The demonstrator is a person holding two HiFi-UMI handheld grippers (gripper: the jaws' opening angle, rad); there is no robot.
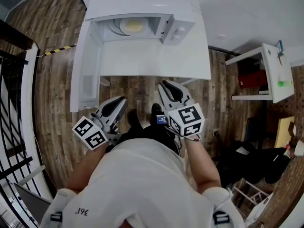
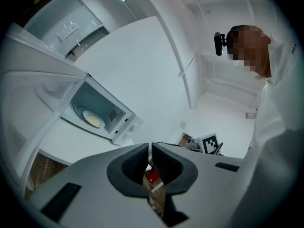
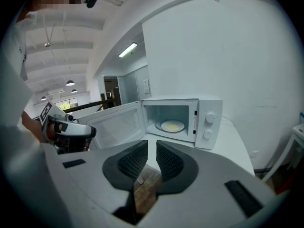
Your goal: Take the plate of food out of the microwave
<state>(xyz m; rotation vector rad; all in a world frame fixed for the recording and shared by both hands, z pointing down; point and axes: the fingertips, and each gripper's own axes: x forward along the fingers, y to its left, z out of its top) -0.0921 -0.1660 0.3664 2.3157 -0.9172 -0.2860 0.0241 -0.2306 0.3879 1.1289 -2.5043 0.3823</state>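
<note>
Approach stage, by my reading: nothing is gripped yet.

- Plate of food (image 1: 133, 26) sits inside the microwave (image 1: 176, 31), flat on the round turntable, with a pale yellow patch on top. It is untouched and well apart from both tools.
- Microwave door (image 1: 87, 65) is swung fully out to the left, so the cavity is already reachable from the front — no door work looks needed.
- Left tongs (image 2: 149, 150): tips together, nothing between them. Held level and close to the person's body; the microwave lies off to the left in the left gripper view, so they are not aimed at the plate.
- Right tongs (image 3: 151, 151): a narrow gap between the pads, empty. Tilted slightly down with the open cavity above the gap in the right gripper view — probably the tool lined up to reach in. The gap looks too slim for a plate rim, so it likely has to widen first.

Surface: white table (image 1: 156, 63), smooth and bare apart from the microwave, which stands at the far edge against a white wall.

Room: wood-plank floor (image 1: 52, 84), a yellow-and-black striped strip (image 1: 57, 50) on it at left, a black railing (image 1: 9, 113) further left, and a white shelf unit (image 1: 270, 72) to the right.
</note>
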